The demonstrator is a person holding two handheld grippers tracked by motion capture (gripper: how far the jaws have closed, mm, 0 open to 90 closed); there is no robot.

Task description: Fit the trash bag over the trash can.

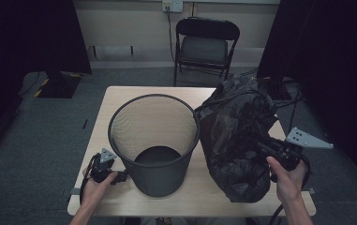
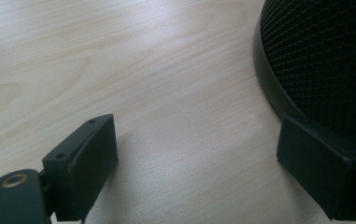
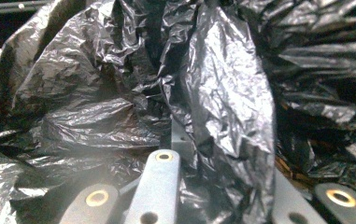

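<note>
Wood of a pale, light grain is the closest thing to me: the square wooden table [image 1: 120, 101], where both my hands work. I take the round black wire-mesh waste bin [image 1: 153, 140] as my landmark; it stands upright about in the middle of the table.

Left of the bin, low near its base, my left gripper [image 1: 120, 177] rests close to the tabletop. Its jaws are wide apart with nothing between them. In the left gripper view I see only bare wood [image 2: 166, 93] in the gap, and the solid black foot of the bin [image 2: 316, 60] is just beside one jaw; I cannot tell if they touch.

Right of the bin, my right gripper [image 1: 266, 149] is pushed into the crumpled black plastic garbage bag [image 1: 237, 136]. Its jaws are clamped together on a fold of the shiny film, as the right gripper view shows with the plastic [image 3: 231, 102] bunched all around them. The bag hangs in a loose heap, its left side against the rim of the bin and its bottom on the table.

Behind the bin, beyond the far edge of the table, a dark folding chair [image 1: 205, 44] stands on the grey carpet floor [image 1: 40, 136].
</note>
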